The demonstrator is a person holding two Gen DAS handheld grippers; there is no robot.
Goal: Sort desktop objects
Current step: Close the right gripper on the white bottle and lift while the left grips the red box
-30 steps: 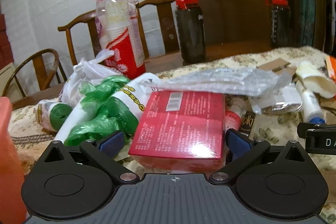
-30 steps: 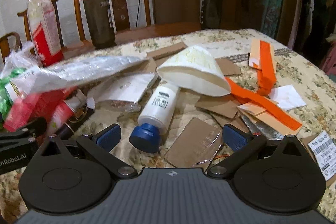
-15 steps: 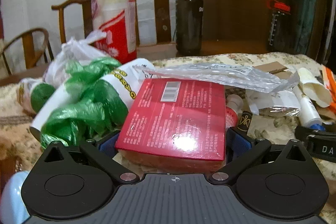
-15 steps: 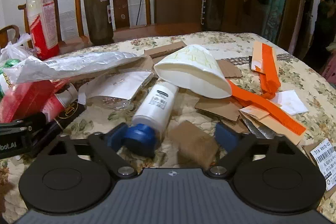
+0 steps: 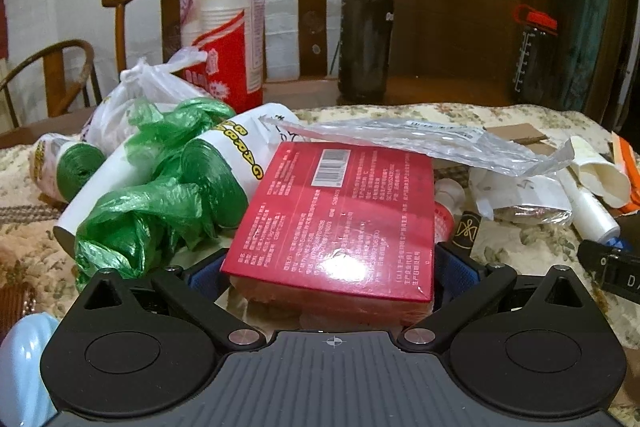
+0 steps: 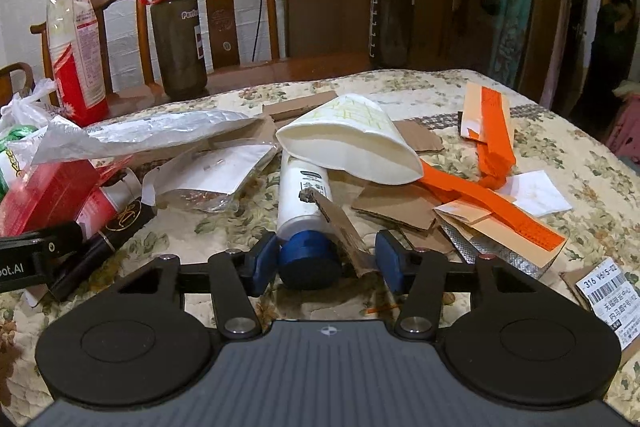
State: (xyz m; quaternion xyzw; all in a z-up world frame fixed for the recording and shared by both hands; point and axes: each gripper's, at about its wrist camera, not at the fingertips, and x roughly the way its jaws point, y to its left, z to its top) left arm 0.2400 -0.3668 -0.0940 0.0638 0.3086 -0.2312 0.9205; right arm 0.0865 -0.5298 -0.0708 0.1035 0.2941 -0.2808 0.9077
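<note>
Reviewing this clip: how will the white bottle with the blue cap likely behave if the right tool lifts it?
The white bottle lies on its side; being round, it may roll. Its smooth plastic looks slippery. Cardboard scrap wedged between it and the right tool could spoil the grip.

"316" on white label (image 6: pixel 604 290)

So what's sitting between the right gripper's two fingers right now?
In the right wrist view, the white bottle's blue cap and a tilted cardboard scrap sit between the right gripper fingers.
</note>
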